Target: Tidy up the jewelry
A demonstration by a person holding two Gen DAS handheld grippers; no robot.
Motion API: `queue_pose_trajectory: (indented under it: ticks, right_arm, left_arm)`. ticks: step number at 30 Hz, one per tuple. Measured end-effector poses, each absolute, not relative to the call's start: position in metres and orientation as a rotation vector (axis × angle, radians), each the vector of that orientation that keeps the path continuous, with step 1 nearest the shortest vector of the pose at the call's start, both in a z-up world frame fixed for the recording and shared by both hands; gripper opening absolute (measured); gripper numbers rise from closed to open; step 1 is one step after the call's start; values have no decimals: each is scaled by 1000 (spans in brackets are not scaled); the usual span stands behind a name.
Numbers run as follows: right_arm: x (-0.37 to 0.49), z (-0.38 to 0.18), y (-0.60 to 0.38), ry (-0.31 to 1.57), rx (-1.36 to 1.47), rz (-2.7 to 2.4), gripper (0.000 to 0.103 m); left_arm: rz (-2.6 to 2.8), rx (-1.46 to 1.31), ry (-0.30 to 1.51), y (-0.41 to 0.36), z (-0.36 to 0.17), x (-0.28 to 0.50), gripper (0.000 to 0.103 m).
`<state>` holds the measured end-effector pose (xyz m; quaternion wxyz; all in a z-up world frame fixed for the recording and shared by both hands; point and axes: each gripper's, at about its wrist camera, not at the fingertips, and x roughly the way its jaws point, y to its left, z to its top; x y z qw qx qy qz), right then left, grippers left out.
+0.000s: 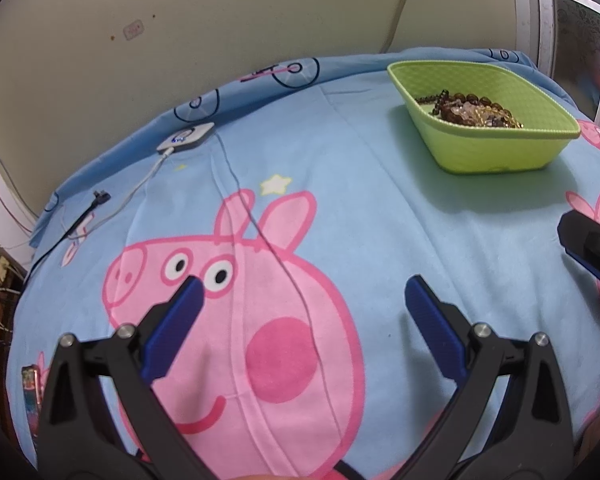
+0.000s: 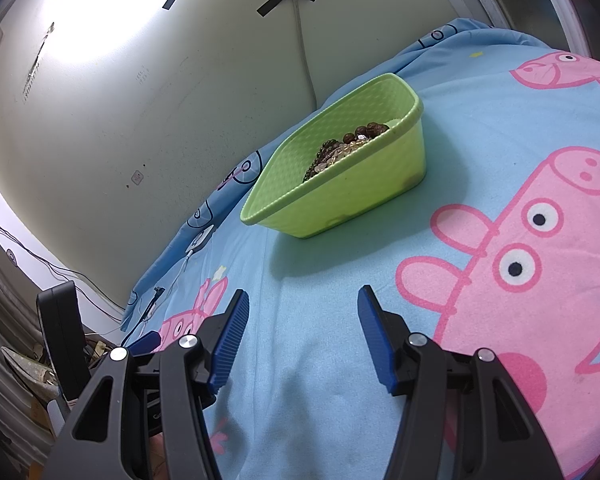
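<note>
The bed, covered by a blue cartoon-pig sheet, meets the wall along its far edge, and most of its surface lies bare between the grippers and that edge. A green tub sits near the far right corner, holding a heap of beaded jewelry. The left gripper and right gripper hover released, jaws apart and empty. A small white charger lies near the far left edge.

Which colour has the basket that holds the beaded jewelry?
Light green basket, with a fine dotted texture inside; the left wrist view shows it best.
</note>
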<state>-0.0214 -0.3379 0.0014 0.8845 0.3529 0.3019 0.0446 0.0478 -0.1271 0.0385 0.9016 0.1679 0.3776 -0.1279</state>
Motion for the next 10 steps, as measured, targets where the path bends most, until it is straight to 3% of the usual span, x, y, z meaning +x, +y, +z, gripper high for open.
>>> queue_pose_trajectory:
  ticks: [10]
  right_arm:
    - [-21, 0, -337, 624, 737, 93, 37]
  left_arm:
    - [-274, 344, 803, -125, 38, 52, 97]
